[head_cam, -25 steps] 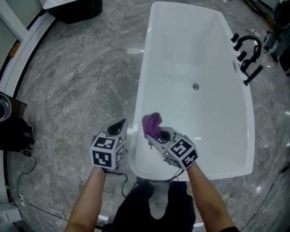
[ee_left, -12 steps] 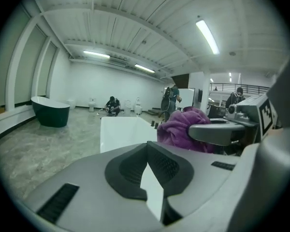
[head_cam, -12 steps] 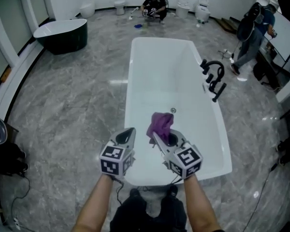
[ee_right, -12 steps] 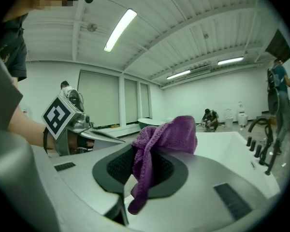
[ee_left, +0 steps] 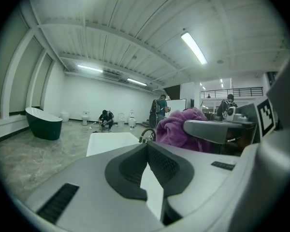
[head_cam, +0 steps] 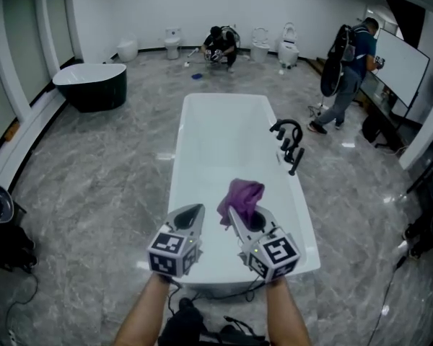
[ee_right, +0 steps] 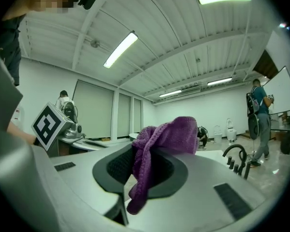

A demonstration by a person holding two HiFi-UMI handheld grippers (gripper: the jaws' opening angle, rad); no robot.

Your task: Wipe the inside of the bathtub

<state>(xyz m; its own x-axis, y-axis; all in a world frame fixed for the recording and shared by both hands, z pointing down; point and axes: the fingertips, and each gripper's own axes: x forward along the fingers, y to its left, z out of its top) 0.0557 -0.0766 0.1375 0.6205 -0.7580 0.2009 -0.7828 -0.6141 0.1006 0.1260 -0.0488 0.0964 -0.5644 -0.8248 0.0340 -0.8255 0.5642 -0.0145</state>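
A long white bathtub (head_cam: 202,132) stretches away from me, with a black faucet (head_cam: 289,144) on its right rim. My right gripper (head_cam: 237,213) hovers over the tub's near end, shut on a purple cloth (head_cam: 241,196). In the right gripper view the cloth (ee_right: 167,135) bunches above the pads and droops between them. My left gripper (head_cam: 190,215) floats beside it at the left, over the near left rim. Its pads meet at the tips (ee_left: 147,147) with nothing held. The left gripper view also shows the cloth (ee_left: 176,128) and the tub (ee_left: 110,142).
A dark freestanding tub (head_cam: 92,83) stands at the back left. A person crouches (head_cam: 218,45) by toilets (head_cam: 287,49) along the far wall. Another person stands (head_cam: 346,71) at the right near a whiteboard (head_cam: 408,67). Black equipment (head_cam: 1,218) sits at the left, and cables lie by my feet.
The head view has tipped up, so the whole room and the tub's far end now show. Both grippers stay side by side over the near end, the cloth still held.
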